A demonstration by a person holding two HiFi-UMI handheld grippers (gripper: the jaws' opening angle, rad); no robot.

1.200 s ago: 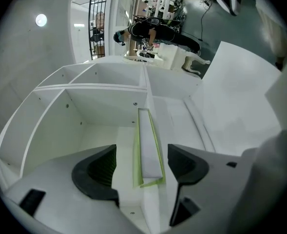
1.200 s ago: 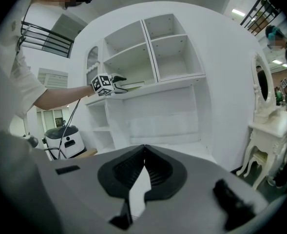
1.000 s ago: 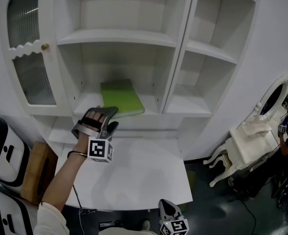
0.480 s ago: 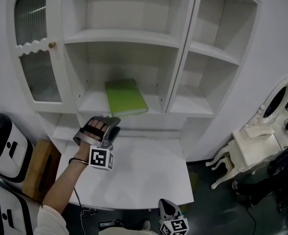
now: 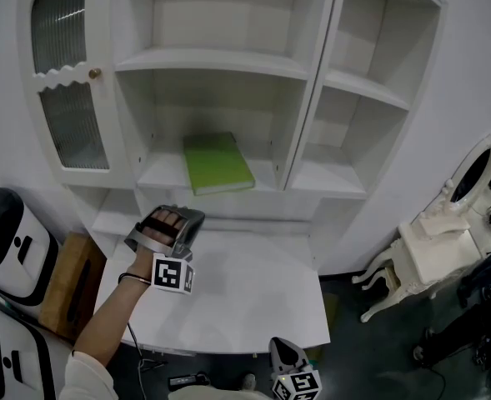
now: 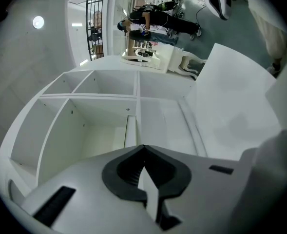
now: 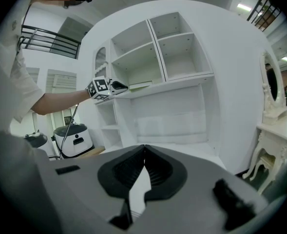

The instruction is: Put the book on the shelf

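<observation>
A green book (image 5: 218,163) lies flat on the lower left shelf (image 5: 166,173) of the white cabinet. My left gripper (image 5: 184,216) hangs just below and in front of that shelf, over the desk, apart from the book. Its jaws are shut with nothing between them, and in the left gripper view (image 6: 143,149) they point into the shelf bays. My right gripper (image 5: 288,358) sits low at the bottom edge, shut and empty (image 7: 144,148). From the right gripper view the left gripper (image 7: 112,87) shows beside the book (image 7: 141,86).
A white desk top (image 5: 245,294) juts out under the shelves. The cabinet's glass door (image 5: 66,82) stands open at the left. A white appliance (image 5: 7,240) and a wooden box (image 5: 72,283) stand on the floor at left, a white dressing table (image 5: 424,244) at right.
My left gripper has drawn back and down from the shelf edge toward the desk. The green book stays on the shelf. The right gripper has not moved.
</observation>
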